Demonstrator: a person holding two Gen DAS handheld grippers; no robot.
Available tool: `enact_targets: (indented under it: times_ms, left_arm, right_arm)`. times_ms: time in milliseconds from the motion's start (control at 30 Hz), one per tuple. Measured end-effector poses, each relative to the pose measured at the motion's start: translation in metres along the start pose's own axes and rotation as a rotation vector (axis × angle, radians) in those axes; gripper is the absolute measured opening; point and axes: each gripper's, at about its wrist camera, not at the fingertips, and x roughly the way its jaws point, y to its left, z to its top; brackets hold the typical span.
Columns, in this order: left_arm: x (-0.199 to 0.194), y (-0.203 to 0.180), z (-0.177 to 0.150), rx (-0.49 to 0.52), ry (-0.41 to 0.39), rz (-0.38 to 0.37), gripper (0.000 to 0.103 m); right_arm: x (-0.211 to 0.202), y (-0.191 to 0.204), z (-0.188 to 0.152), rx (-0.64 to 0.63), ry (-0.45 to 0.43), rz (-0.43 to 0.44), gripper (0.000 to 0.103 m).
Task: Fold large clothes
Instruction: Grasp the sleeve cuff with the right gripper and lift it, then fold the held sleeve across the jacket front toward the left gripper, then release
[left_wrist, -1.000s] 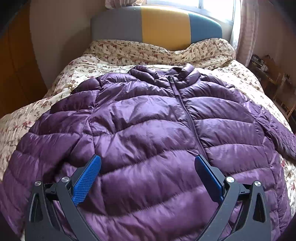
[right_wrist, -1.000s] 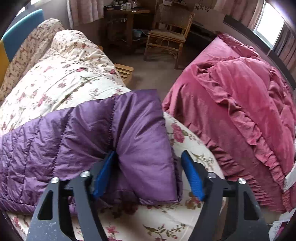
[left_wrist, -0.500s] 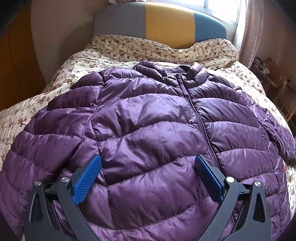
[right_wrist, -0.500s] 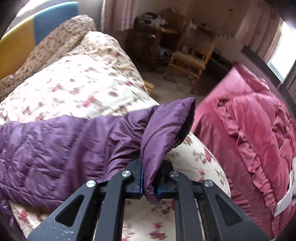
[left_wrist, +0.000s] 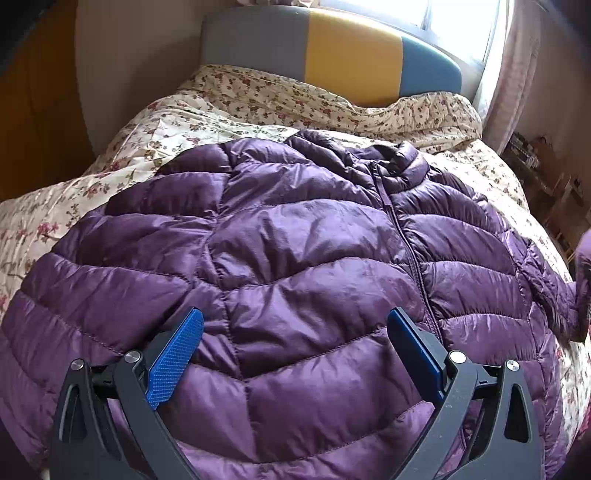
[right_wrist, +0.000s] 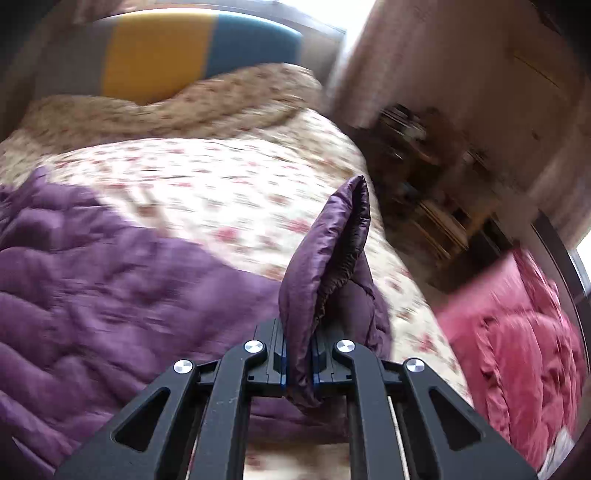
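Observation:
A purple quilted puffer jacket (left_wrist: 303, 266) lies front up, zipped, on a floral bed quilt (left_wrist: 221, 107), collar toward the headboard. My left gripper (left_wrist: 295, 354) hovers over the jacket's lower front, open, blue pads wide apart with nothing between them. In the right wrist view my right gripper (right_wrist: 299, 362) is shut on the jacket's sleeve cuff (right_wrist: 332, 251), which stands up lifted above the quilt (right_wrist: 221, 184); the jacket body (right_wrist: 92, 280) spreads to the left. The raised cuff also shows at the right edge of the left wrist view.
A grey, yellow and blue headboard (left_wrist: 332, 51) stands at the far end under a bright window. A second bed with a pink ruffled cover (right_wrist: 524, 339) lies to the right, across a narrow floor gap. Wooden furniture (right_wrist: 424, 177) stands beyond it. A wooden wardrobe (left_wrist: 37, 110) is left.
My right gripper closed on the sleeve cuff, lifted it and swung it in over the bed, rolling as it went. The left gripper drifted slightly over the jacket and stayed open.

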Motion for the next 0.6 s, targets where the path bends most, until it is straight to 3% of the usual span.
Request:
enact_targets:
  times_ms: [333,600]
  left_arm:
    - [-0.002,0.027,0.0,-0.046,0.0,-0.035,0.094]
    - [-0.004,0.048,-0.006,-0.109,-0.003,-0.078,0.094]
  right_arm:
    - [-0.034,0.149,0.011,-0.197,-0.075,0.176,0.007]
    - [-0.056,0.235,-0.002,-0.313,-0.084,0.355,0.007]
